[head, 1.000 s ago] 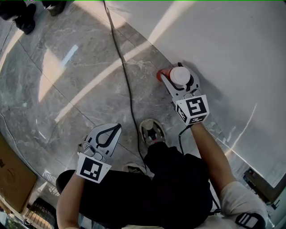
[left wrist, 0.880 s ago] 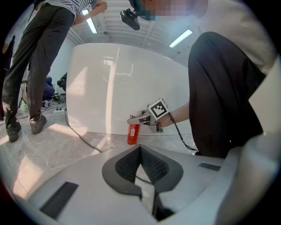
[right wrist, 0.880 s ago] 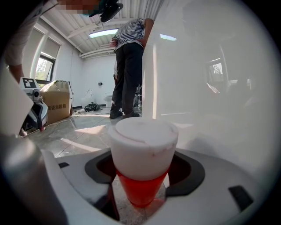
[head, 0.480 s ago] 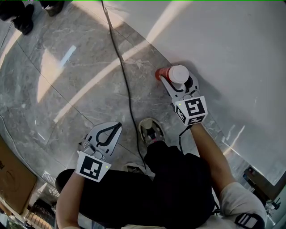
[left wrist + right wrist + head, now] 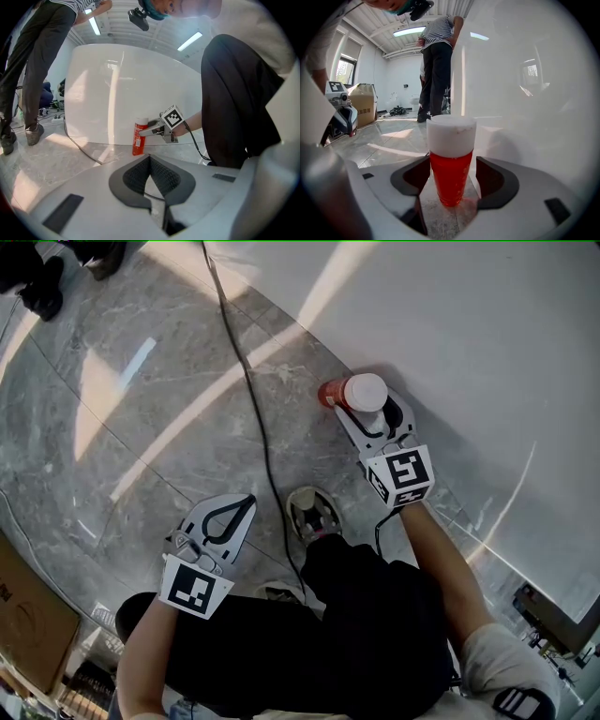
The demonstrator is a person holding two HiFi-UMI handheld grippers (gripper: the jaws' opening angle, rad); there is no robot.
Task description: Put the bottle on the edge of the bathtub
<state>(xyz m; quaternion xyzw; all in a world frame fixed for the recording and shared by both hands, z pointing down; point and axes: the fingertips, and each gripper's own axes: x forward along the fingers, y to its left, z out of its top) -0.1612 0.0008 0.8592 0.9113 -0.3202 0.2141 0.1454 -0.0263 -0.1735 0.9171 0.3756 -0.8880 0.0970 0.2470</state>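
The red bottle (image 5: 354,393) with its white cap stands upright on the marble floor (image 5: 141,427), right at the foot of the white bathtub (image 5: 487,352). The right claw (image 5: 367,404) is spread around it low down, one pad close against the red side and a thin gap showing at the other. The left claw (image 5: 246,504) hangs over the floor well apart from the bottle, pressed together on nothing.
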